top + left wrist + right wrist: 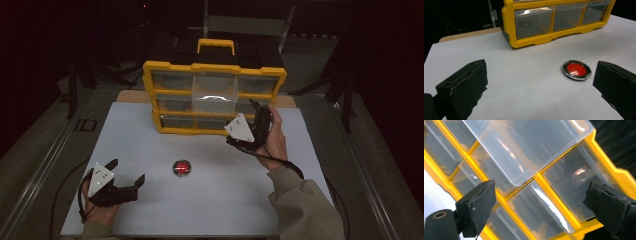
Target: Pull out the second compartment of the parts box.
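While both pairs of black jaws stand wide apart and hold nothing, the two grippers are in different places on the table. Between the jaws of the left gripper [539, 85] lies bare white surface, and the small round disc with a red centre and a clear, shiny rim [576, 70] rests flat just before its right jaw, not touching it. In the high view this left gripper [129, 173] sits low at the near left of the white rectangular table top [150, 150], in the person's left hand [102, 212], and the one red disc [181, 167] lies near the middle of the board, well apart from the cabinet. The right gripper [541, 205] is raised and turned, and its open jaws look at the front of the yellow plastic drawer cabinet with clear drawers [544, 182] from near; they touch no drawer. In the high view the right gripper [257, 112], in the right hand [275, 140], hovers just beside the lower right corner of the cabinet [215, 67]. I count nine clear drawers, three rows of three, and one of them, the middle drawer [215, 95], is pulled out toward the person. One yellow handle [216, 45] stands on top of the cabinet.
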